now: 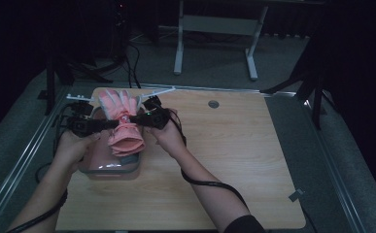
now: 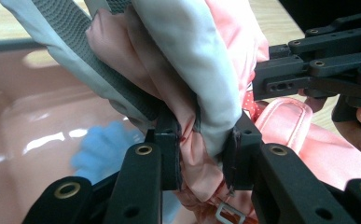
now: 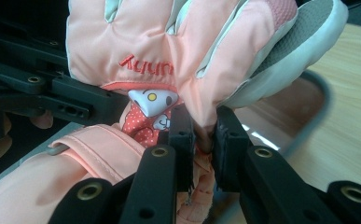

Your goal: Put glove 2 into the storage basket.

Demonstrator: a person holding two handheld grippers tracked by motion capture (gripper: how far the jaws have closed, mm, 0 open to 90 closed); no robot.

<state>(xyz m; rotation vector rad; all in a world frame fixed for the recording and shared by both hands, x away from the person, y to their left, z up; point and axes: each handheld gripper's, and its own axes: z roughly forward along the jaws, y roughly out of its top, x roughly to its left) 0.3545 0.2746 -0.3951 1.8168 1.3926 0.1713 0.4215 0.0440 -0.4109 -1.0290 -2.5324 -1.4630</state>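
Holding: both claws, left (image 2: 200,156) and right (image 3: 205,137), pinch glove (image 1: 123,124) fabric at mid-palm, nearly closed.
Place: glove hangs between claws above bin (image 1: 109,170).
Feel: likely soft, light, padded; cuff or palm grips best.

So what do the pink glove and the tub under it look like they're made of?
The pink glove looks like padded woven synthetic, matte and quilted, with grey textured palm patches, perhaps rubbery. The tub looks like moulded pink plastic, glossy, with bright glare streaks on its wall.
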